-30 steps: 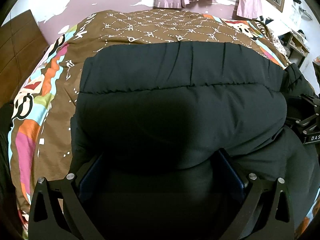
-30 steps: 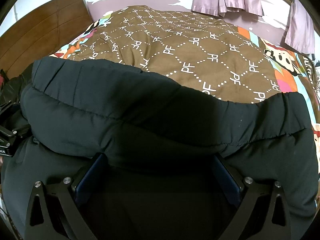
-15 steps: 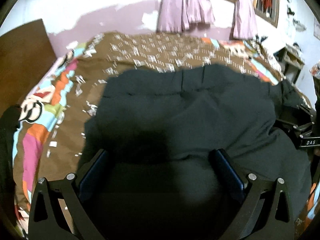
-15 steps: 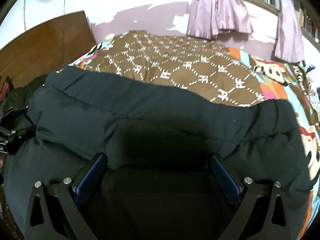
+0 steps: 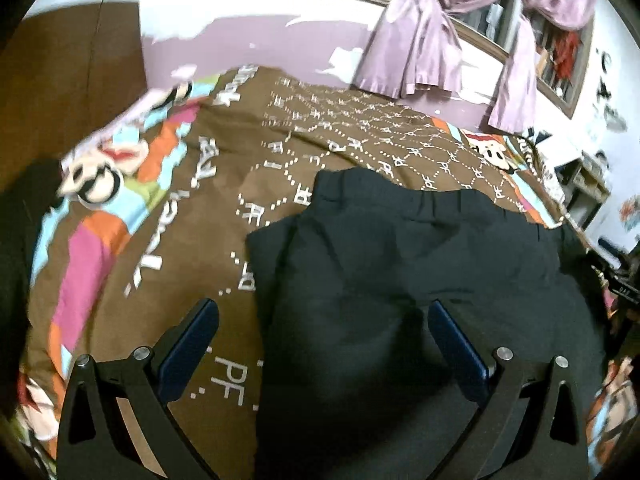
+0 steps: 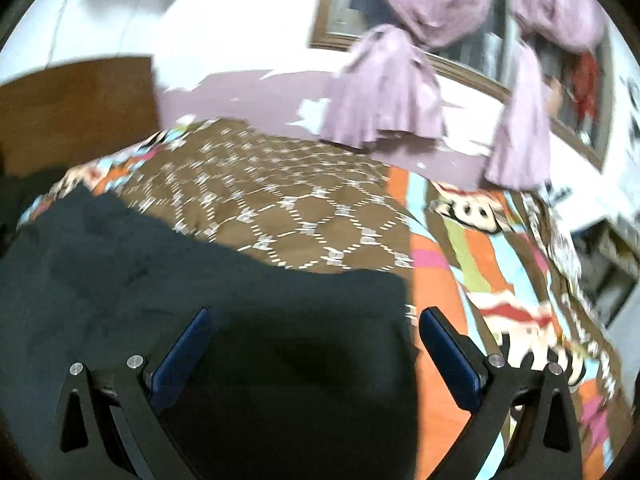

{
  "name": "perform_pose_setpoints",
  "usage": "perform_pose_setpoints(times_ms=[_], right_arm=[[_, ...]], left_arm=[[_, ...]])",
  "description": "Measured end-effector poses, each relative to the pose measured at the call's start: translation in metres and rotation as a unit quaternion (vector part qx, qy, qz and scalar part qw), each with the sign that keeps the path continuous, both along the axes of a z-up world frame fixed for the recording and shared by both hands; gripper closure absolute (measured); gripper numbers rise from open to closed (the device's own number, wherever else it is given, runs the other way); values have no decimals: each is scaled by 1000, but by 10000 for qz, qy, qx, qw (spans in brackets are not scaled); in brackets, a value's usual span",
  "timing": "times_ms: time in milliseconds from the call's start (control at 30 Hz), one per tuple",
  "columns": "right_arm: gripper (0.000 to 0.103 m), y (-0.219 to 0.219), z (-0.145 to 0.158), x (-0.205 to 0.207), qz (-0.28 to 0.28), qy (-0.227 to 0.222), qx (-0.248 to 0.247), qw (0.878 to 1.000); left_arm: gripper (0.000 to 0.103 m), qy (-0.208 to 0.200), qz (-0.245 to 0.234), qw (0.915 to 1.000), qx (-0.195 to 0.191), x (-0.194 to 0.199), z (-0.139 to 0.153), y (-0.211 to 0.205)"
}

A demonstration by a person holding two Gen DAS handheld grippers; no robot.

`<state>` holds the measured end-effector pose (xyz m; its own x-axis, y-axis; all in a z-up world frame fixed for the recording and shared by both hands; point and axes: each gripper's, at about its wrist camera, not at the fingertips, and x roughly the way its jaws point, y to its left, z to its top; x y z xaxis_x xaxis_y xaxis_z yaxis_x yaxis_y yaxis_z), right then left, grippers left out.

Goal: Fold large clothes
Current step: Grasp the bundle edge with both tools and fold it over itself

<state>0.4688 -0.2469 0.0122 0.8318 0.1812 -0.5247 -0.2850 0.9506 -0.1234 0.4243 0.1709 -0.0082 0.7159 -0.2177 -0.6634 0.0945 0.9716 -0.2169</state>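
A black padded jacket (image 5: 420, 280) lies folded on the brown patterned bedspread (image 5: 352, 136). My left gripper (image 5: 322, 324) is open above the jacket's left edge, with nothing between its blue pads. The jacket also shows in the right wrist view (image 6: 200, 300), blurred. My right gripper (image 6: 314, 334) is open above the jacket's right edge, holding nothing. The bedspread (image 6: 288, 200) lies beyond it.
A wooden headboard (image 5: 68, 60) stands at the left. Purple curtains (image 5: 416, 40) hang at a window on the far wall. A small shelf unit (image 5: 588, 184) stands past the bed's right side. The other gripper's black frame (image 5: 620, 280) shows at the far right.
Both grippers have lifted and drawn back from the jacket. The left one has shifted left and the right one right, so more bedspread and wall show. The jacket stays on the bed.
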Motion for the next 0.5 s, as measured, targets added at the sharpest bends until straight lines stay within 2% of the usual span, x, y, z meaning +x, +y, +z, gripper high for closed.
perform_pose_setpoints(times_ms=[167, 300, 400, 500], right_arm=[[0, -55, -9, 11, -338, 588, 1037, 9923], [0, -91, -33, 15, -459, 1208, 1714, 9767], [0, -104, -54, 16, -287, 1692, 1937, 9659], [0, -103, -74, 19, 176, 2296, 2378, 9436]], left_arm=[[1, 422, -153, 9963, -731, 7, -16, 25], [1, 921, -273, 9848, -1450, 10, -37, 38], [1, 1082, -404, 9790, -1680, 9, -46, 41], [1, 1126, -502, 9764, -1772, 8, -48, 41]])
